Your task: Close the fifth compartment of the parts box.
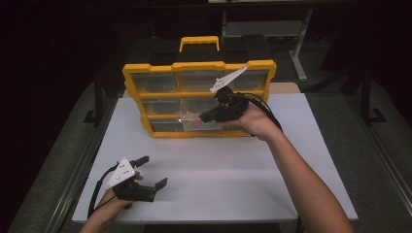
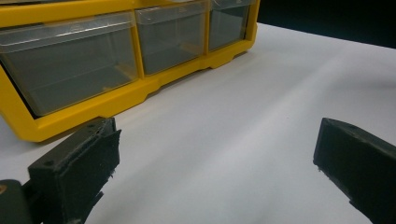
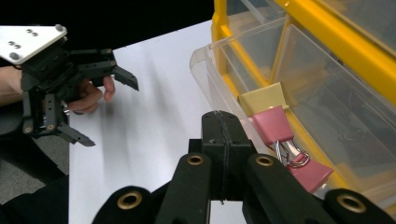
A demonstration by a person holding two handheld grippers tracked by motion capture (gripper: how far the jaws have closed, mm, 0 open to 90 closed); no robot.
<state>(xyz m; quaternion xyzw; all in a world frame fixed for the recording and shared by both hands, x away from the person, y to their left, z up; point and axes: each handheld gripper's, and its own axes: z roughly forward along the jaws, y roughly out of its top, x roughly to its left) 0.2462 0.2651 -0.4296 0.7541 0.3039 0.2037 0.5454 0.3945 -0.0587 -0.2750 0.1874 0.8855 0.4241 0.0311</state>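
Observation:
A yellow organizer (image 1: 199, 65) with clear drawers stands at the back of the white table (image 1: 218, 179). One clear drawer (image 1: 190, 119) in its lower rows is pulled out toward me. In the right gripper view that drawer (image 3: 205, 51) holds a yellow binder clip (image 3: 264, 100) and two pink binder clips (image 3: 273, 126). My right gripper (image 1: 204, 116) sits just beside the open drawer's near wall. Its jaws (image 3: 220, 116) are pressed together with nothing between them. My left gripper (image 1: 154, 171) rests open near the table's front left, jaws wide apart (image 2: 217, 154) and empty.
A black case with a yellow handle (image 1: 199, 43) stands behind the organizer. The organizer's bottom drawers (image 2: 70, 65) look empty in the left gripper view. The table edge runs close to my left hand (image 1: 104, 206). Bare white surface lies between the two grippers.

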